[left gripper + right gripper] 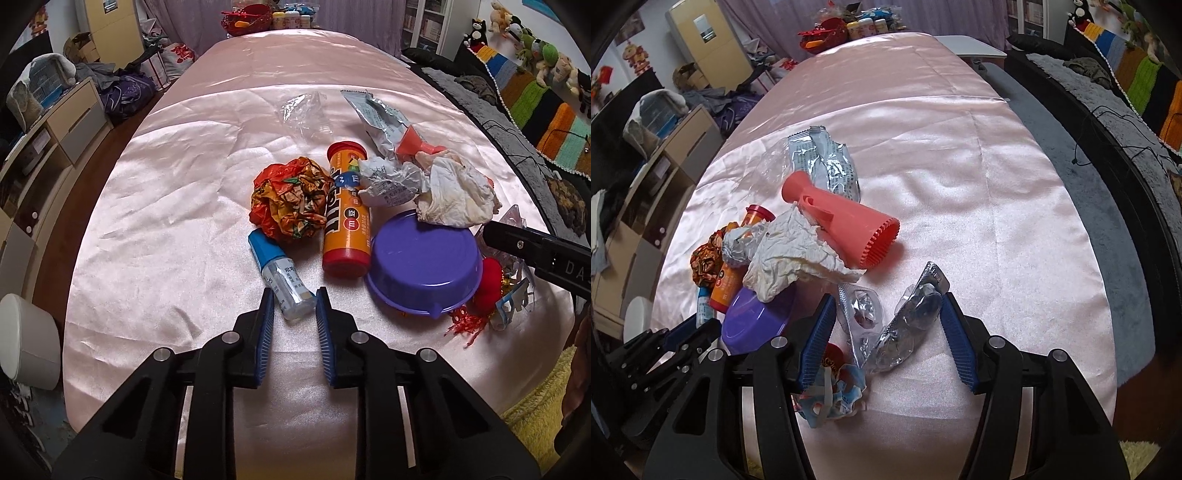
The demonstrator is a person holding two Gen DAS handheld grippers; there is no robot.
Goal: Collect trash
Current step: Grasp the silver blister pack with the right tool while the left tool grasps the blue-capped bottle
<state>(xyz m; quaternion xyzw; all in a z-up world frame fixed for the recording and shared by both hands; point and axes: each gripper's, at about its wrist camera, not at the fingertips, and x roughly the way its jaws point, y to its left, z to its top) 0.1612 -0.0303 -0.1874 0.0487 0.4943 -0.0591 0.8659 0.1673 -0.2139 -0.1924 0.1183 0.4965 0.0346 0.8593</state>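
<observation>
Trash lies in a heap on the pink satin cloth. My left gripper is shut on the base of a small clear bottle with a blue cap. Past it lie a crumpled orange wrapper, an orange candy tube, an upturned purple bowl and a crumpled white tissue. My right gripper is shut on a clear plastic blister pack, whose crumpled halves touch both pads. A coral plastic cone and a silver wrapper lie beyond it.
A red and blue ornament scrap lies under my right gripper's left finger. A clear bag sits farther up the cloth. A white bin stands left of the table, a red basket at its far end, a dark sofa right.
</observation>
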